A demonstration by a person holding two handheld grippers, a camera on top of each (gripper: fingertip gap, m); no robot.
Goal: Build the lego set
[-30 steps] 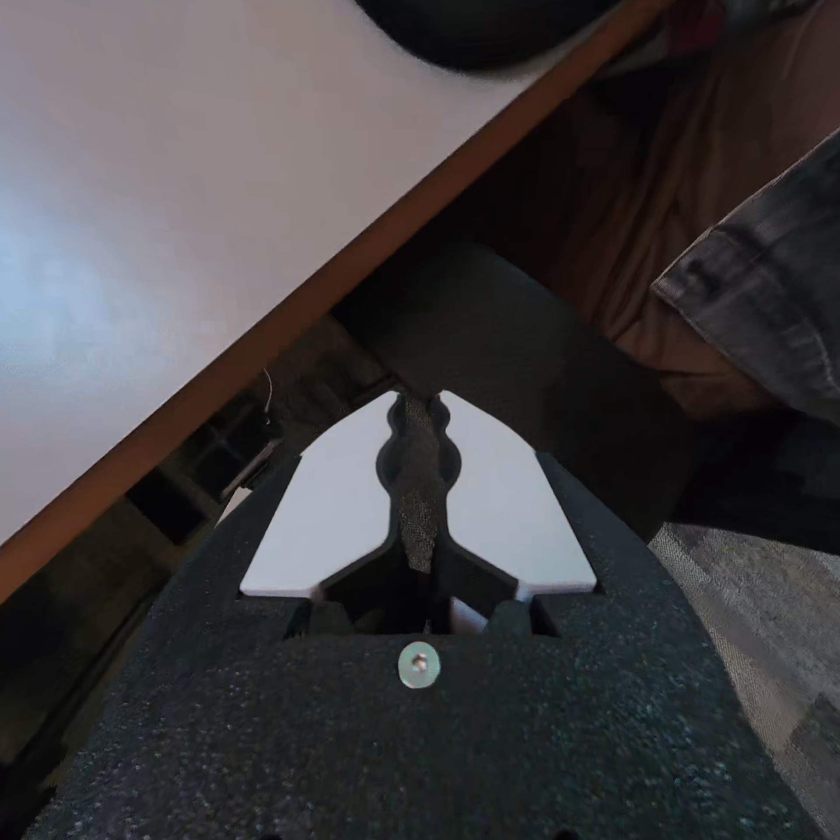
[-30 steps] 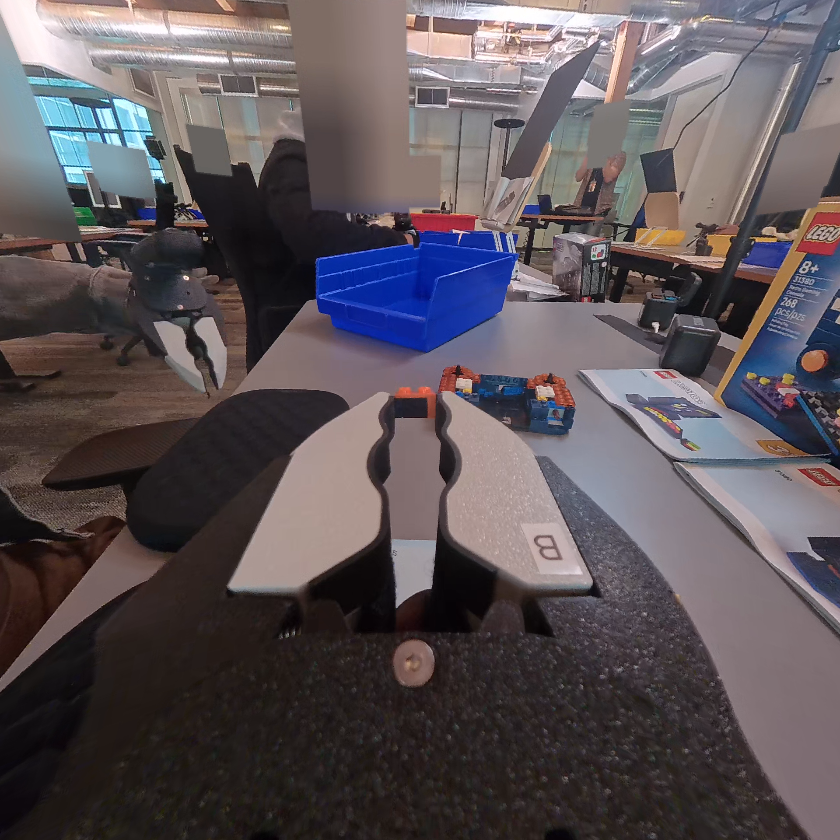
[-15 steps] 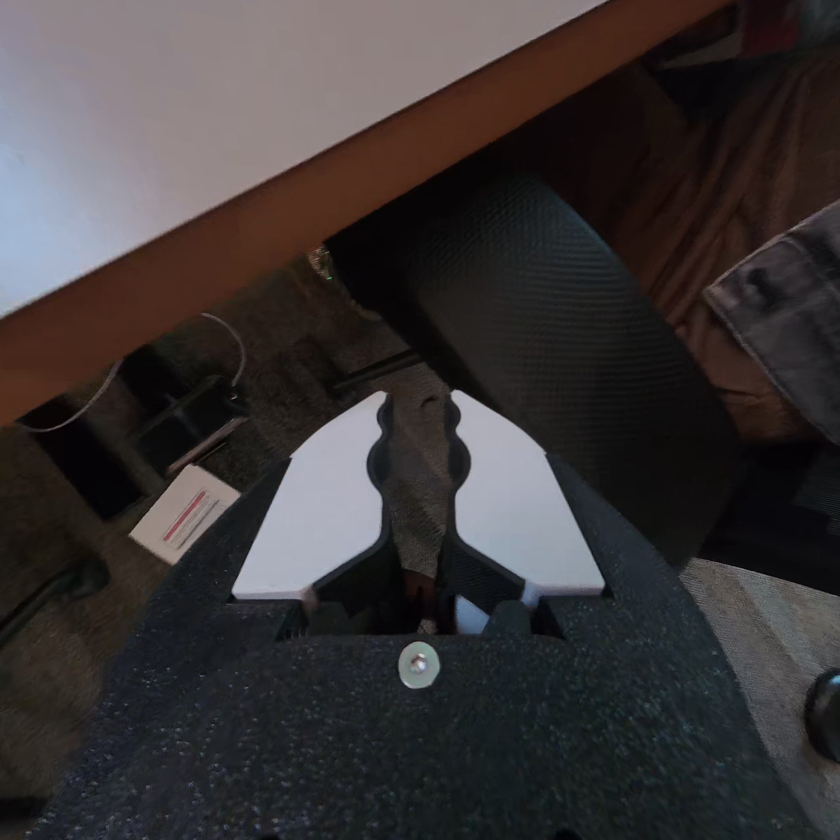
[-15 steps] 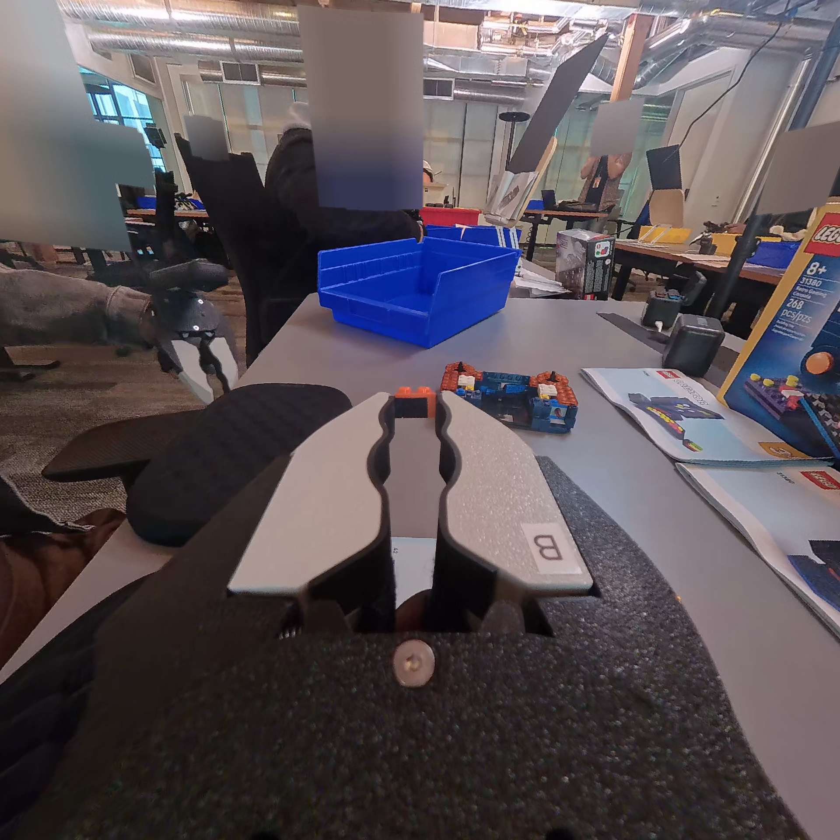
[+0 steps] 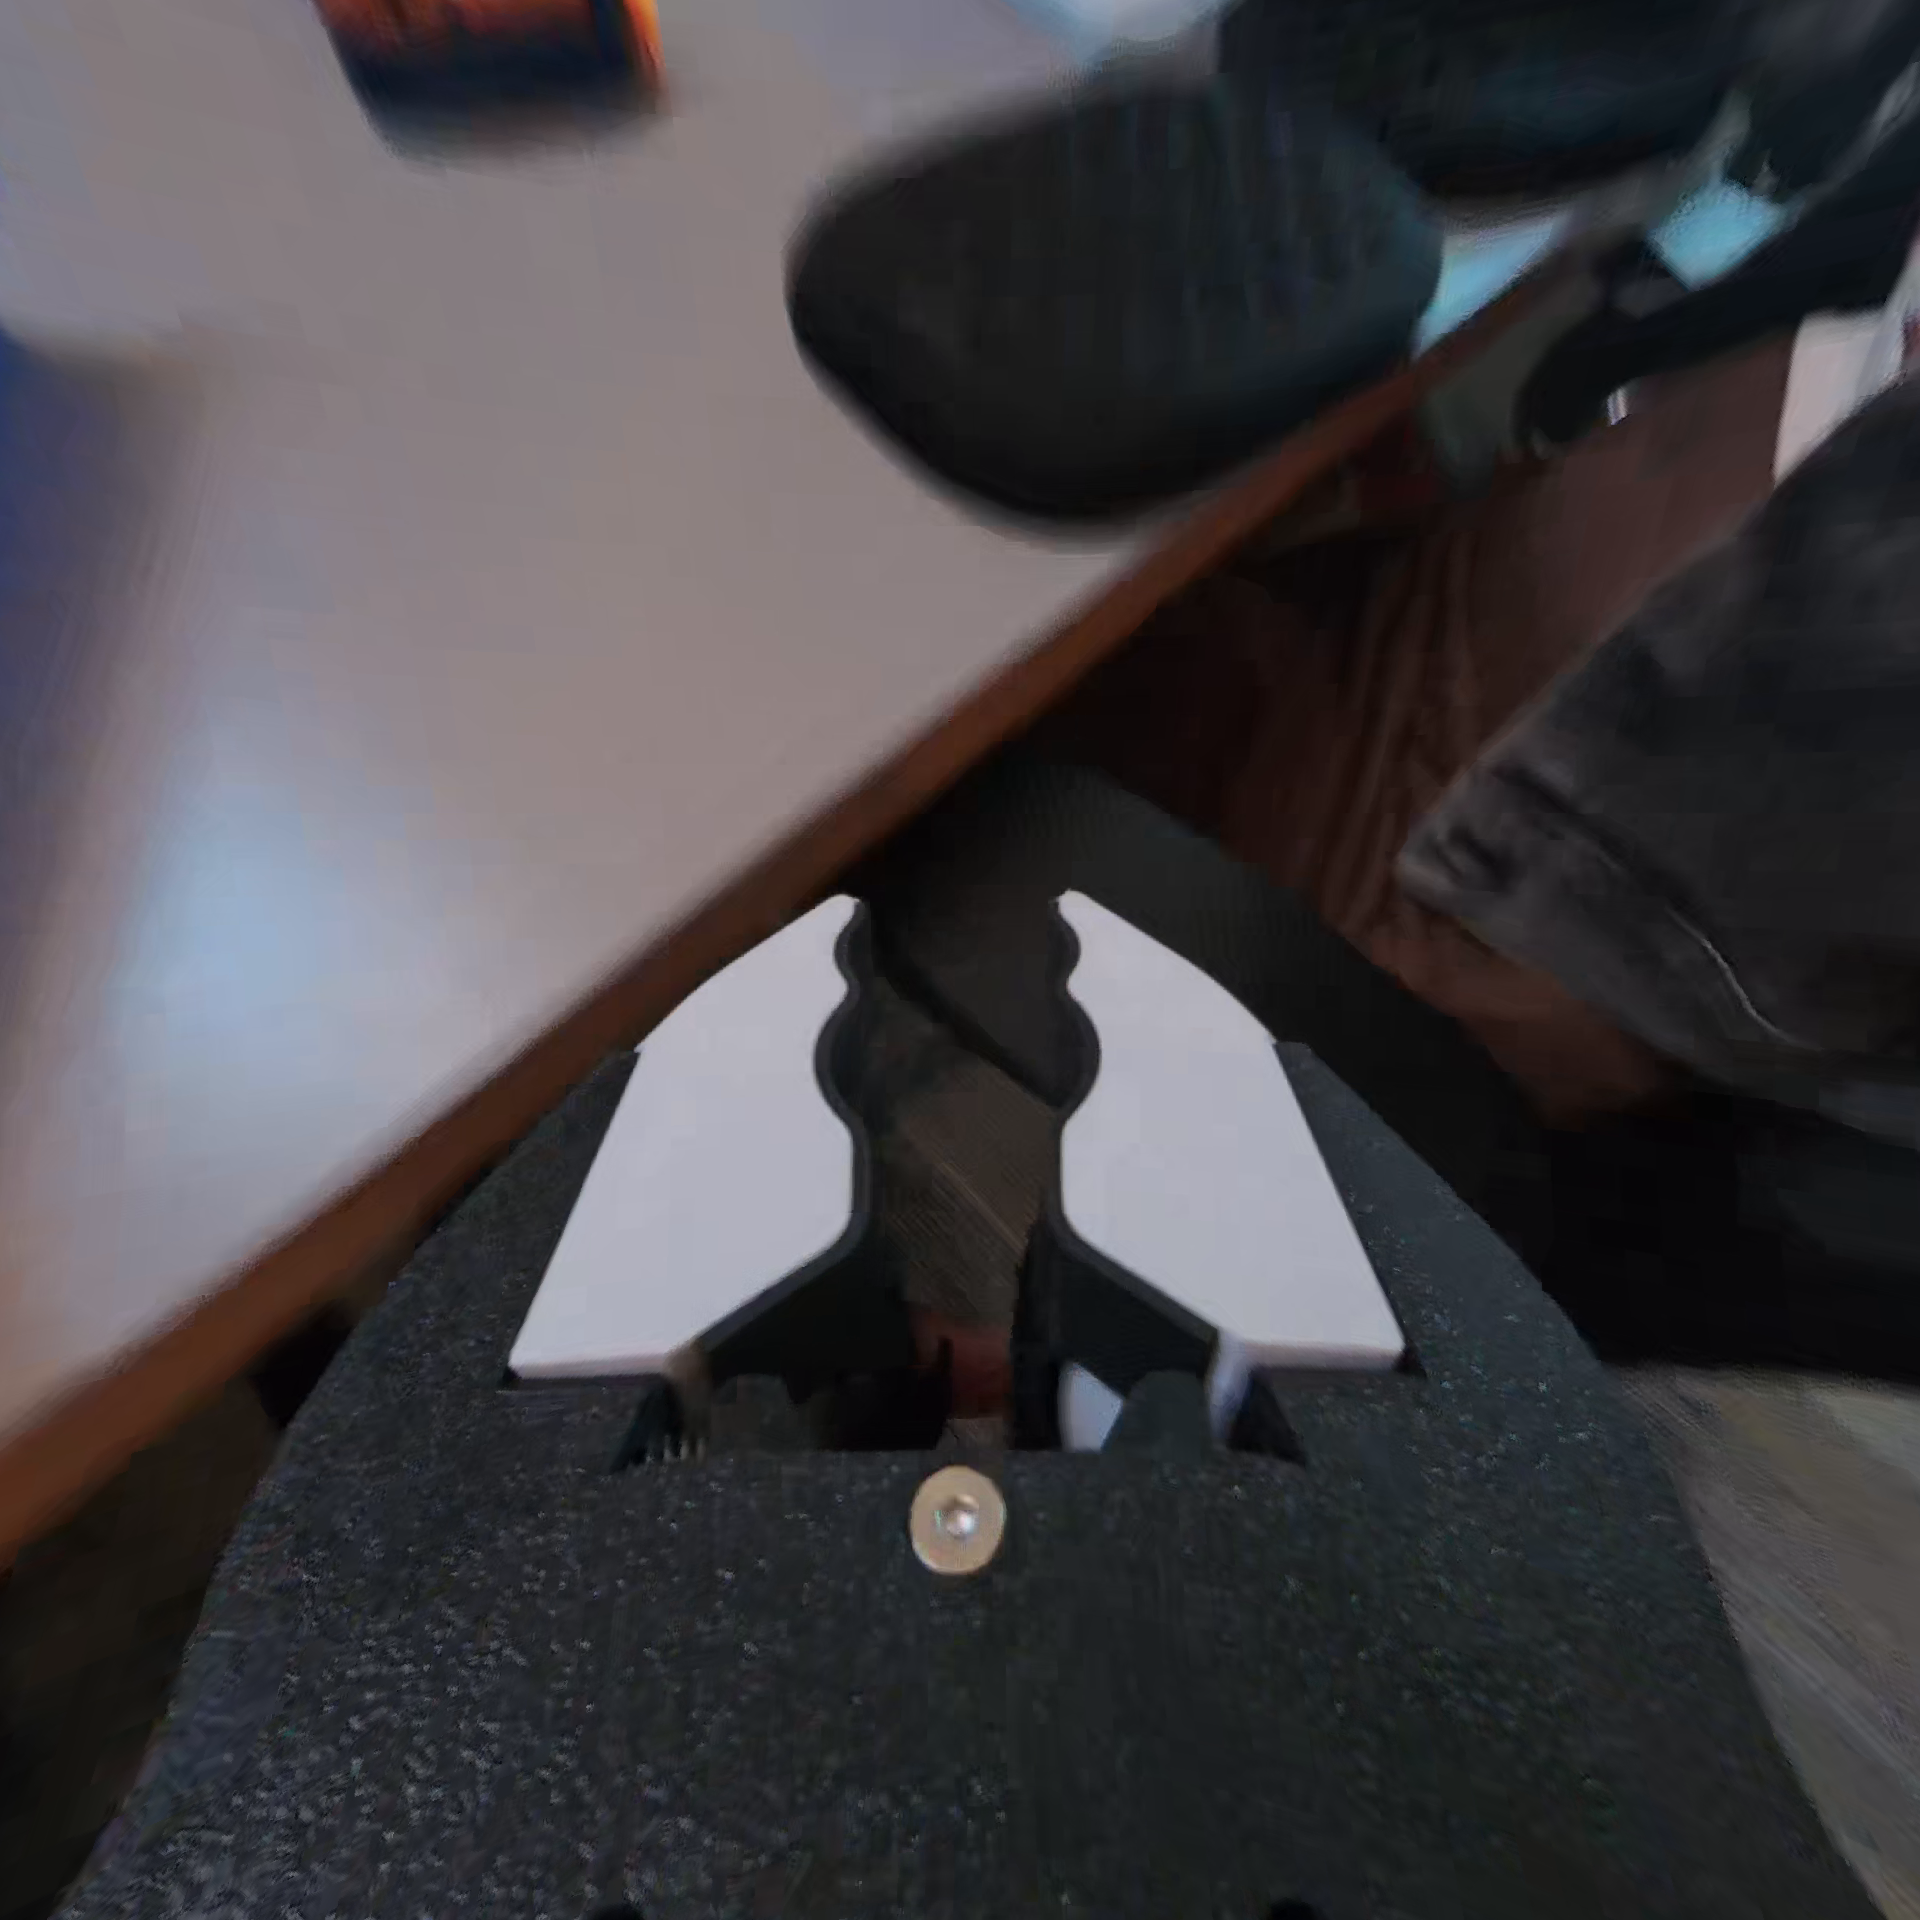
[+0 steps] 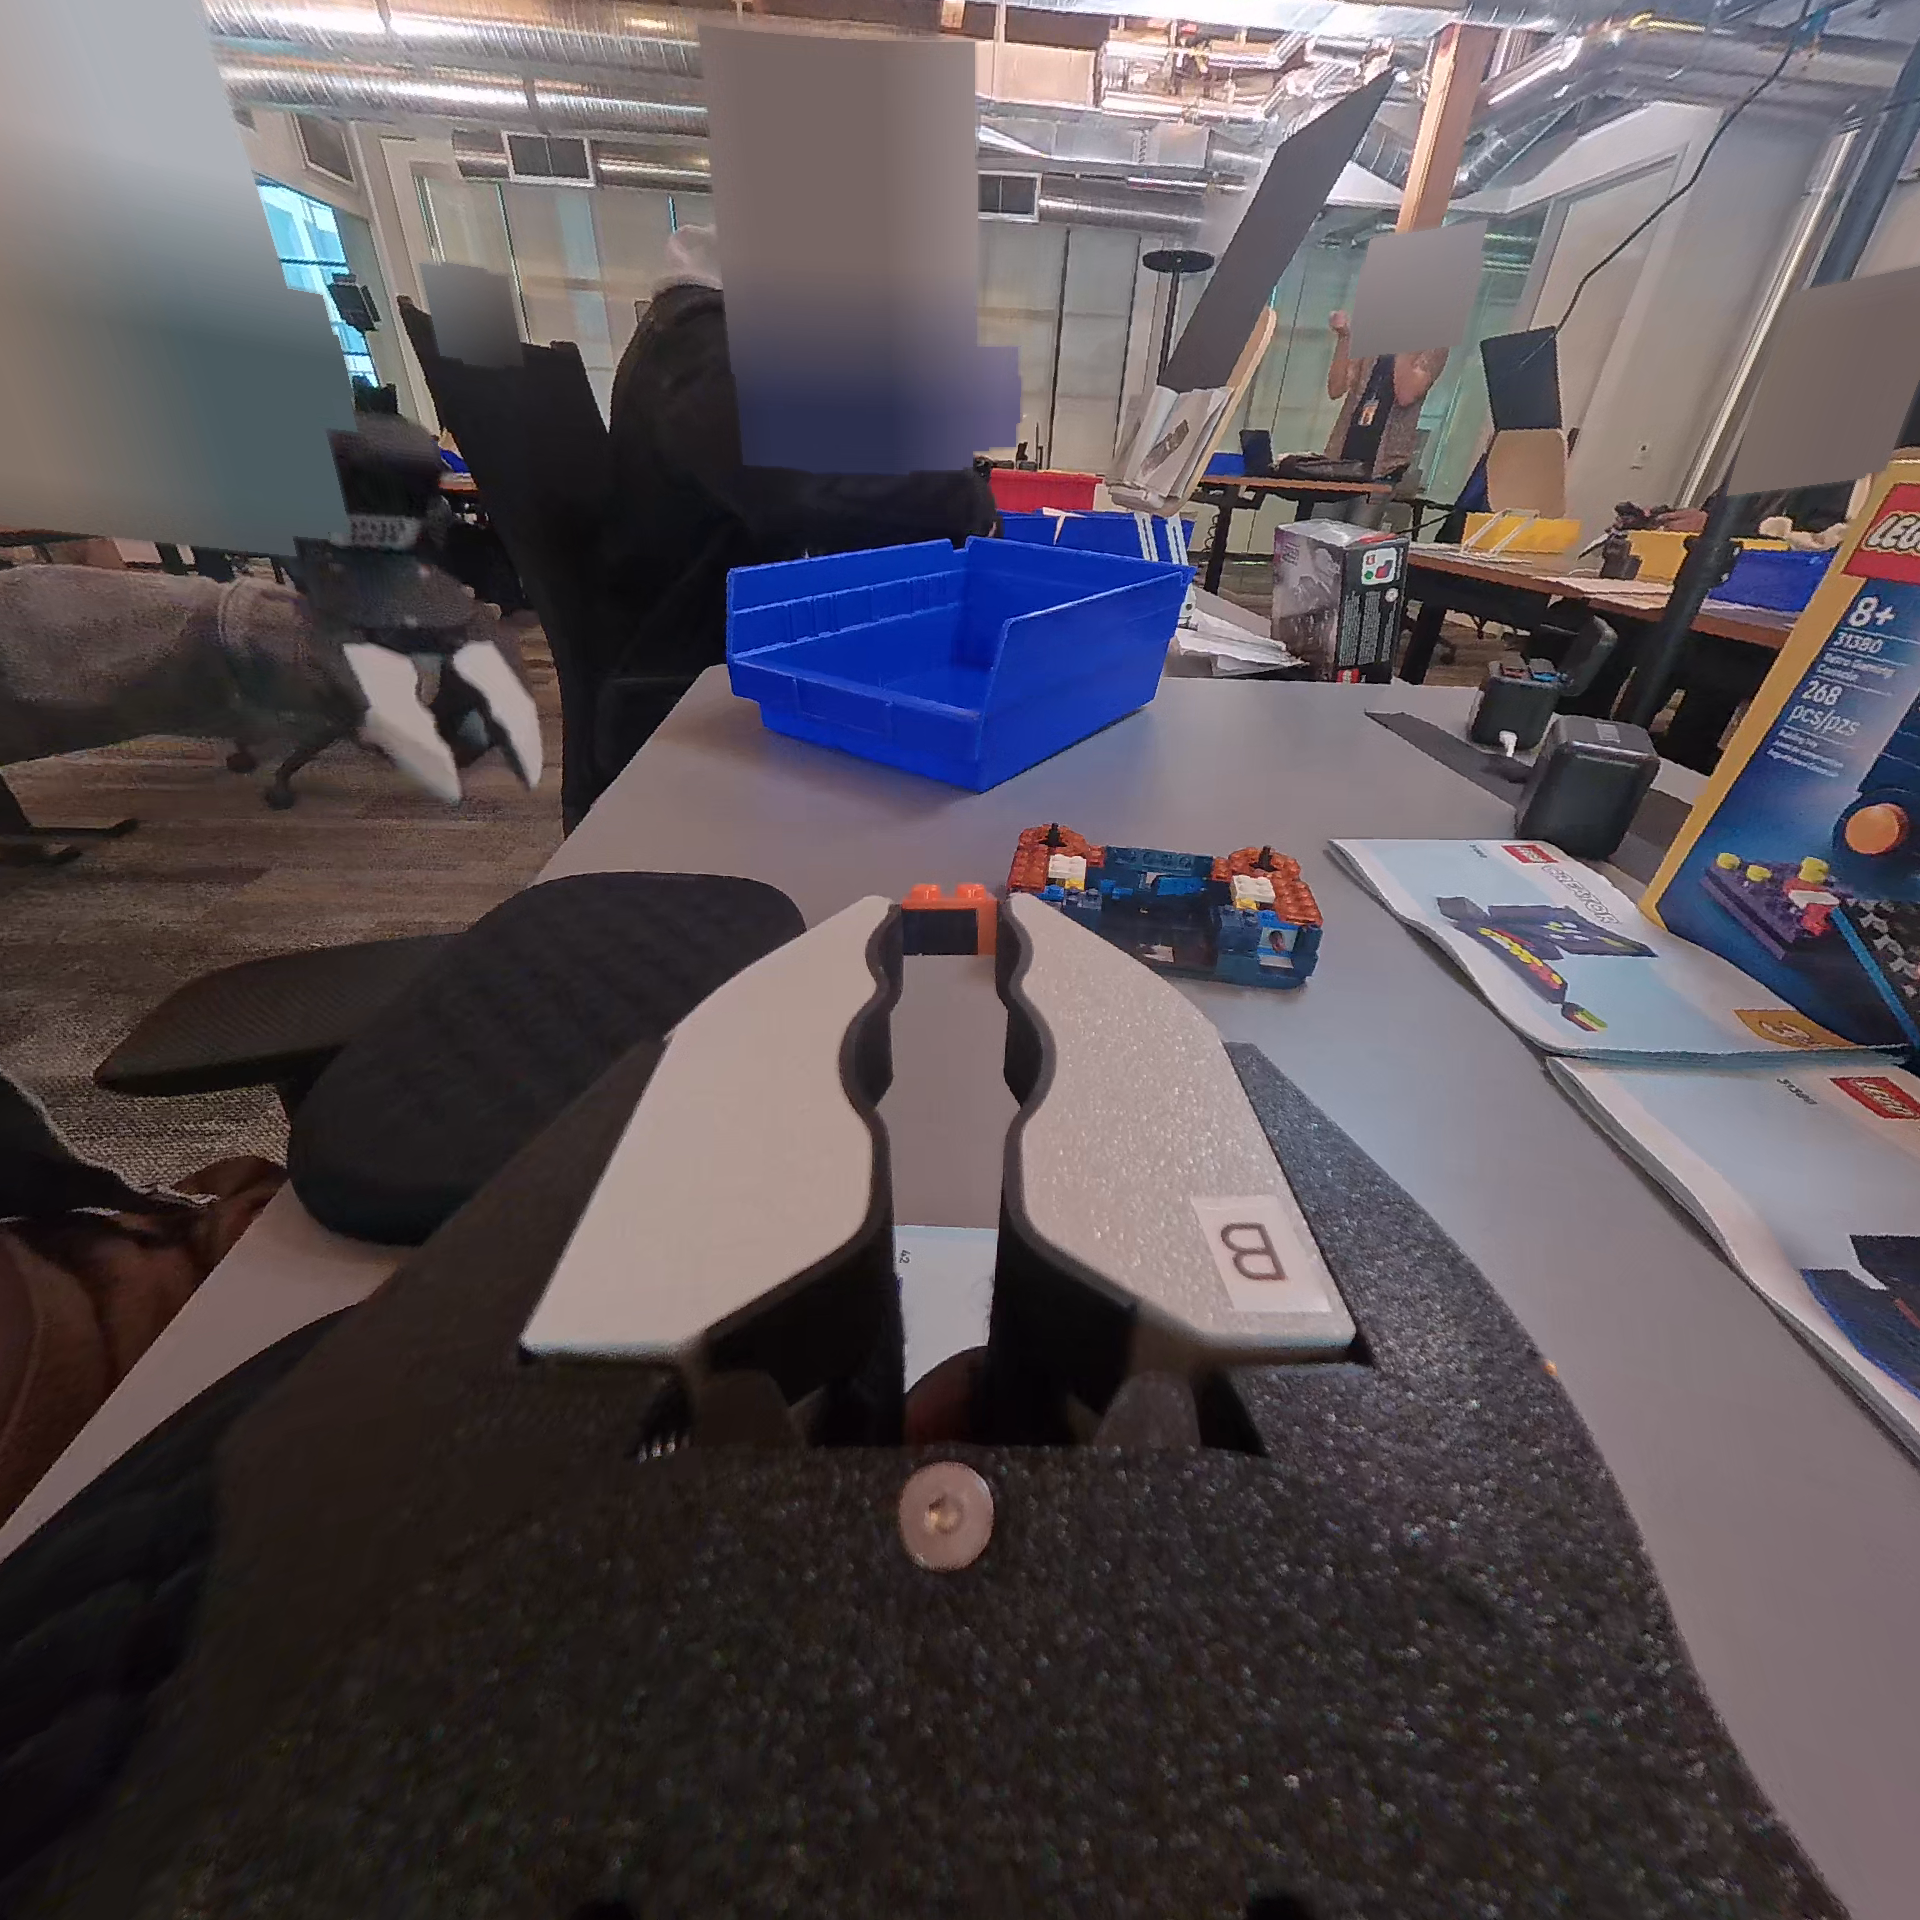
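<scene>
Brick (image 6: 948, 920), orange on top with a dark face toward us, sits clamped at the very tips of the right gripper (image 6: 948, 930); both grey fingers (image 6: 1122, 1091) press its sides, and it is held above the grey table (image 6: 1299, 1091). Just right of the jaws and slightly beyond them we note a blue and orange brick model (image 6: 1164, 909) lying flat on the table. Further right lie two open instruction booklets (image 6: 1538, 956), and past them stands a blue toy box (image 6: 1829, 831). Left of the jaws, a black chair armrest (image 6: 499, 1029) overlaps the table edge. Ahead of the tips, well beyond the model, a blue bin (image 6: 956, 665) rests on the table. A small black cube (image 6: 1584, 784) sits far right, by the box.

Left gripper (image 5: 958, 914): we see it off the table's side, jaws parted with nothing between the white fingers (image 5: 727, 1143). Through the gap only the black armrest and carpet below show. The brown table edge (image 5: 727, 894) runs diagonally just above the left fingertip. To the right of the jaws we note a dark denim sleeve (image 5: 1714, 883). This view is motion-blurred. In the right wrist view the same gripper (image 6: 452, 717) hangs far left, fingers spread, pointing down.
</scene>
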